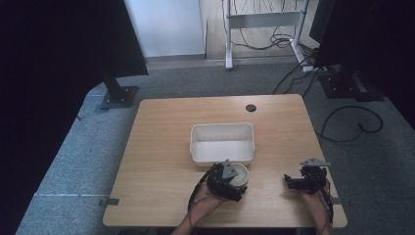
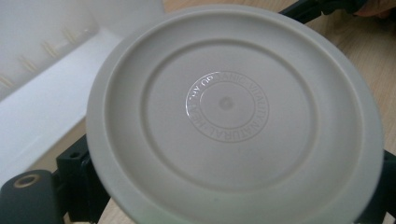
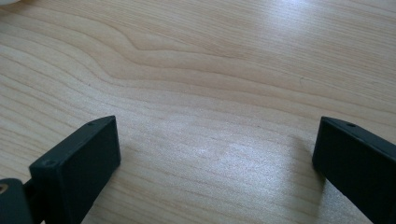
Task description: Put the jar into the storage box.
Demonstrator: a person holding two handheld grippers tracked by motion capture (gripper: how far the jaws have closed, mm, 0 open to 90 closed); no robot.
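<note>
A pale grey round plate (image 2: 229, 107) faces the left gripper view with a flat face that has raised rings and embossed lettering at its middle. My left gripper (image 2: 231, 161) is shut on it, one black jaw at each side of its rim. In the high view the plate (image 1: 241, 174) is just in front of the white bin (image 1: 222, 128), with the left gripper (image 1: 235, 179) at its near side. My right gripper (image 1: 288, 181) stays low over the table's front right. In its own view the right gripper (image 3: 215, 149) is open over bare wood.
The white rectangular bin (image 2: 42, 107) lies at the middle of the wooden table (image 1: 161, 147), and its inside looks bare. A round cable hole (image 1: 251, 107) is near the far edge. Black stands and cables are on the floor beyond.
</note>
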